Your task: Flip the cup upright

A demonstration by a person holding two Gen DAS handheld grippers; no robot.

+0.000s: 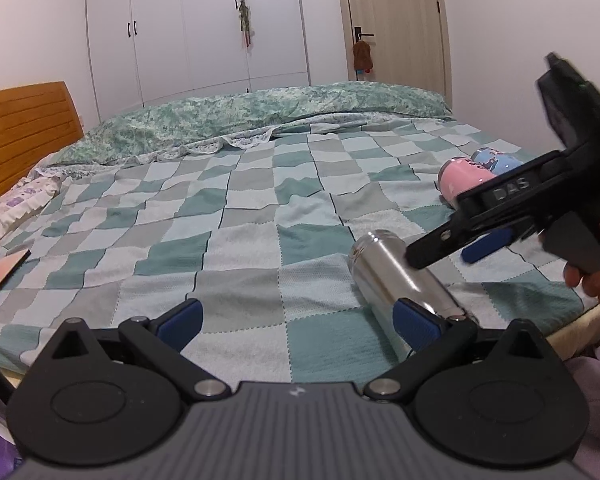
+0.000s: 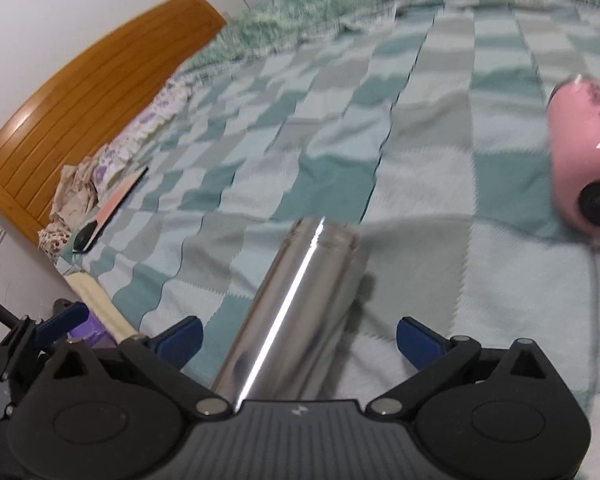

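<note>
A shiny steel cup [image 1: 396, 284] lies on its side on the checked bed cover, near the bed's front edge. In the right wrist view the steel cup [image 2: 292, 304] lies lengthwise between my open fingers, with gaps on both sides. My right gripper [image 2: 298, 338] is open around it; it also shows in the left wrist view [image 1: 456, 250] just above the cup. My left gripper [image 1: 296, 322] is open and empty, left of the cup, its right pad [image 1: 414, 322] close to the cup's near end.
A pink cup [image 1: 462, 180] and a blue cup [image 1: 496, 160] lie on their sides at the bed's right. The pink cup [image 2: 584, 152] is right of my right gripper. A wooden headboard [image 1: 24, 132], pillows and a pink-cased flat device [image 2: 112, 204] are at the left.
</note>
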